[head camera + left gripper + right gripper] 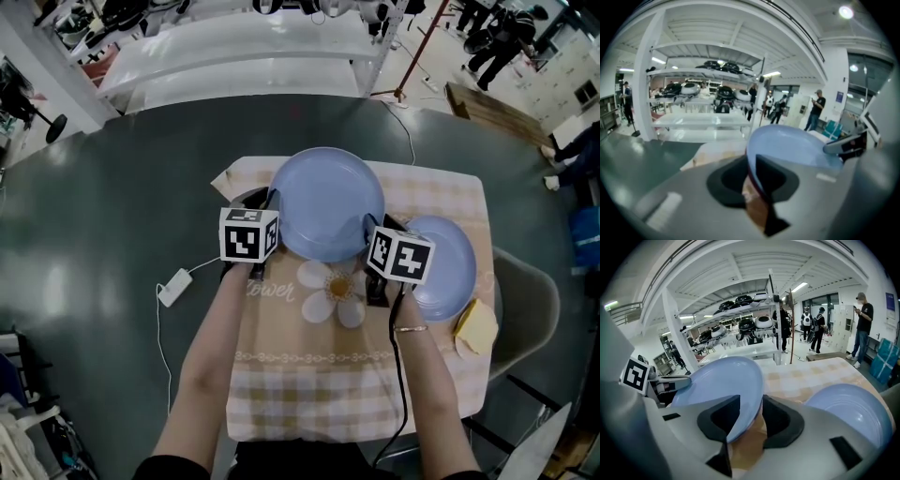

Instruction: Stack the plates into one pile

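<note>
A large pale-blue plate [328,202] lies at the far middle of the checked cloth [319,375], with a gripper at each side. My left gripper [271,204] is shut on its left rim; in the left gripper view the plate [787,145] runs edge-on between the jaws of the left gripper [752,176]. My right gripper [371,232] stands at the right rim. There the plate [724,380] sits in the right gripper [750,420] with a gap beside the right-hand jaw, so the grip is open. A smaller blue plate [442,267] [848,408] rests to the right.
The cloth, printed with a daisy [330,291], covers part of a dark round table [112,206]. A yellow cloth [476,328] lies by the small plate. A white adapter [175,287] with its cable sits left of the cloth. A grey chair [527,295] stands at the right.
</note>
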Demonstrator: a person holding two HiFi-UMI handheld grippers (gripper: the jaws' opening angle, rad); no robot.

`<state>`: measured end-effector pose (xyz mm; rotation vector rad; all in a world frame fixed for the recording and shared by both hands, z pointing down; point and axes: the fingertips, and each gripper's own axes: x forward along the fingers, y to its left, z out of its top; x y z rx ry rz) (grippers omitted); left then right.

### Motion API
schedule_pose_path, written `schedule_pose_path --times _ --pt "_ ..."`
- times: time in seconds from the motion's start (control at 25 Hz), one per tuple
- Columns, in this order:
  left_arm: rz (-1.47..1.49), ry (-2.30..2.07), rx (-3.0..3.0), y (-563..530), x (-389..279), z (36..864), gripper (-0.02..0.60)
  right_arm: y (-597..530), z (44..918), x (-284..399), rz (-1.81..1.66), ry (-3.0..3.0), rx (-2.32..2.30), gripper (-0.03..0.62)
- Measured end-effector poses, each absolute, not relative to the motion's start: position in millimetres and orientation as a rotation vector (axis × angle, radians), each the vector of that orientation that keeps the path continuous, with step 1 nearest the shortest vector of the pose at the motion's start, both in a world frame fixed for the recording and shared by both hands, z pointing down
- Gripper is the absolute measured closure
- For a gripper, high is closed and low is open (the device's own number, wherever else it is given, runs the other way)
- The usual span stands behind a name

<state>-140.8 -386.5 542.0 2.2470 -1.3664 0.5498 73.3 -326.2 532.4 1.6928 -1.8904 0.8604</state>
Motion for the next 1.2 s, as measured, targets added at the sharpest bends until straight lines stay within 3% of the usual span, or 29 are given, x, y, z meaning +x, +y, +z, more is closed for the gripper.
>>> schedule_pose_path --times 0.44,0.88,1.2 --pt "0.523 -1.362 2.229 -381.6 -147.0 540.5 0.500 -323.0 527.0 68.6 0.774 -1.930 1.703 0.439" --pt "0.482 -1.387 2.184 -378.4 -150.5 536.6 0.425 -352.8 528.3 67.8 0.730 -1.925 1.572 0.393" --pt "0.477 -1.326 2.129 -375.2 -146.5 553.7 0.423 -361.3 548.8 64.3 0.831 -1.875 1.472 0.378"
